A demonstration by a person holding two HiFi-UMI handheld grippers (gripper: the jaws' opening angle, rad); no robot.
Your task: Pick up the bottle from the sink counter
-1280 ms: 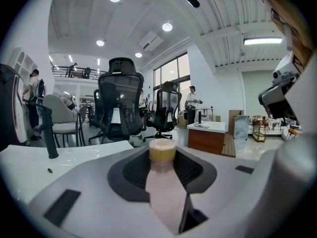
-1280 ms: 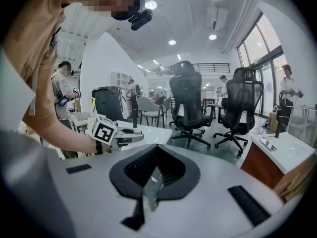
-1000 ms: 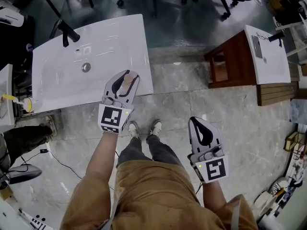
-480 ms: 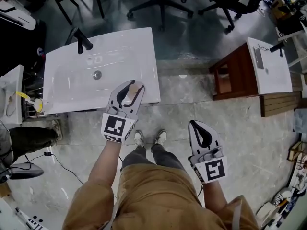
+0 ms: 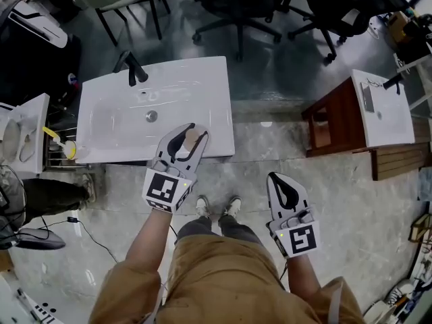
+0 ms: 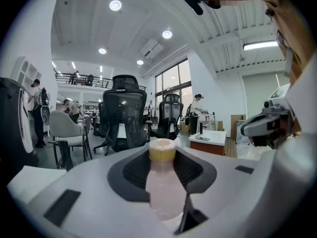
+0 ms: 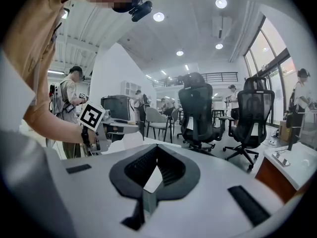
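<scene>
A small bottle [image 5: 192,139] of pale pink liquid with a yellow cap [image 6: 162,150] stands upright between the jaws of my left gripper [image 5: 188,131]. That gripper is shut on the bottle's body [image 6: 163,192] and holds it over the front right edge of the white sink counter [image 5: 202,106]. In the left gripper view the bottle fills the gap between the dark pads. My right gripper [image 5: 279,178] hangs lower right over the floor, shut, with nothing between its jaws [image 7: 156,148].
A black faucet [image 5: 134,69] and a drain [image 5: 152,116] sit in the basin. A brown cabinet with a white top [image 5: 337,123] stands at the right. Office chairs [image 5: 236,5] lie beyond the counter. Another basin [image 5: 23,137] is at the left. The person's shoes [image 5: 216,206] are below.
The head view has shifted, so the sink counter sits lower and further right in the picture. The left gripper still holds the bottle at the counter's front edge. The right gripper has barely moved.
</scene>
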